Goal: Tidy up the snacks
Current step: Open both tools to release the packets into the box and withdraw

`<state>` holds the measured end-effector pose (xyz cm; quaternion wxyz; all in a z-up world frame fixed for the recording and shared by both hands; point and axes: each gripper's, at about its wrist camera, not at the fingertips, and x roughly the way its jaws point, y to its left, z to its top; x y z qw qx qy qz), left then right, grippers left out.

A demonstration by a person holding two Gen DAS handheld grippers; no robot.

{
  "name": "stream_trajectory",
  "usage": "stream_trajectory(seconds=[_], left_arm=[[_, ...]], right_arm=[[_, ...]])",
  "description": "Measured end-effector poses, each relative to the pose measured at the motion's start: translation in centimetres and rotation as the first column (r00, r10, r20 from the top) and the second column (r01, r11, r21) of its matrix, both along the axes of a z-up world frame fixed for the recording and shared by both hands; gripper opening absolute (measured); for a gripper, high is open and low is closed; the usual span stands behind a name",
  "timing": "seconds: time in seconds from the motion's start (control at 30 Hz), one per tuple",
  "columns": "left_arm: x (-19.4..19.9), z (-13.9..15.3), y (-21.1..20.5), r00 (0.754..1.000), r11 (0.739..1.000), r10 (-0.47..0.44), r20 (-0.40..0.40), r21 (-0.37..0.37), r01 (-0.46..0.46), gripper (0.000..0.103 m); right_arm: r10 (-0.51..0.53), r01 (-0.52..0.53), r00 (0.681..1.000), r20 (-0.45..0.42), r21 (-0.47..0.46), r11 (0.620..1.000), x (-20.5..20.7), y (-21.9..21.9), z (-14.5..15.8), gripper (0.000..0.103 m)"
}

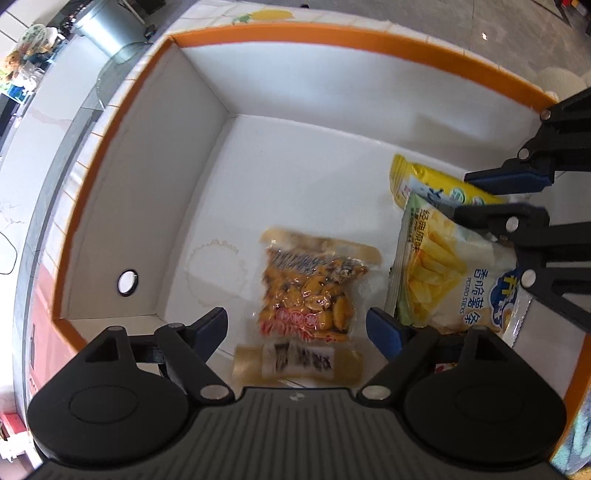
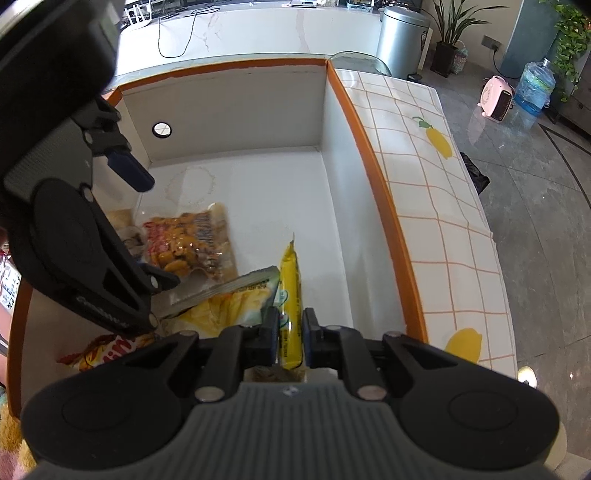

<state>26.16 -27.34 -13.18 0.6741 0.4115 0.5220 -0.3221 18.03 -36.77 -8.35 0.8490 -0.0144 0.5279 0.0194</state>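
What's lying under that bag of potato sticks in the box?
A yellow packet pokes out from beneath the potato sticks bag, with the right claw on it. A red-and-yellow wrapper peeks out too. Anything else underneath is covered.

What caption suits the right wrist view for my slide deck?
Right gripper pinches a yellow snack packet inside the orange-rimmed box, beside the open left gripper.

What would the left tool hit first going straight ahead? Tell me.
Most likely the clear bean packet, which lies on the box floor between the open fingers of the left tool. Depth is hard to judge.
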Motion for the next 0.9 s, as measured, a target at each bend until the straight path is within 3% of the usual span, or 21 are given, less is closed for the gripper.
stream_trajectory(seconds=[0.17, 0.33, 0.5, 0.73, 0.9], left_arm=[[-0.7, 2.4, 0.7, 0.999, 0.998, 0.026, 0.041, -0.052, -0.024, 0.099], [-1.9, 5.1, 2.0, 0.996, 0.993, 0.052, 0.072, -0.112, -0.044, 0.099], [-3.5, 7.7, 3.4, 0.991, 0.981, 0.099, 0.091, -0.179, -0.081, 0.091], [-6.2, 11.0, 6.9, 0.978, 0.956, 0.172, 0.121, -0.259, -0.136, 0.088], [-8.1, 13.0, 10.5, 0.960, 0.924, 0.246, 0.133, -0.331, -0.191, 0.086]], right_arm=[[-0.005, 0.005, 1.000, 0.005, -0.002, 1.000, -0.1, 0.2, 0.6, 0.021], [-0.013, 0.013, 1.000, 0.028, 0.000, 1.000, -0.6, 0.6, 1.7, 0.036], [-0.023, 0.023, 0.998, 0.052, 0.003, 1.000, -1.5, 1.0, 2.9, 0.038], [-0.025, 0.023, 0.996, 0.084, 0.018, 1.000, -3.6, 2.5, 5.0, 0.042], [-0.031, 0.025, 0.993, 0.114, 0.049, 0.998, -5.3, 4.6, 6.4, 0.043]])
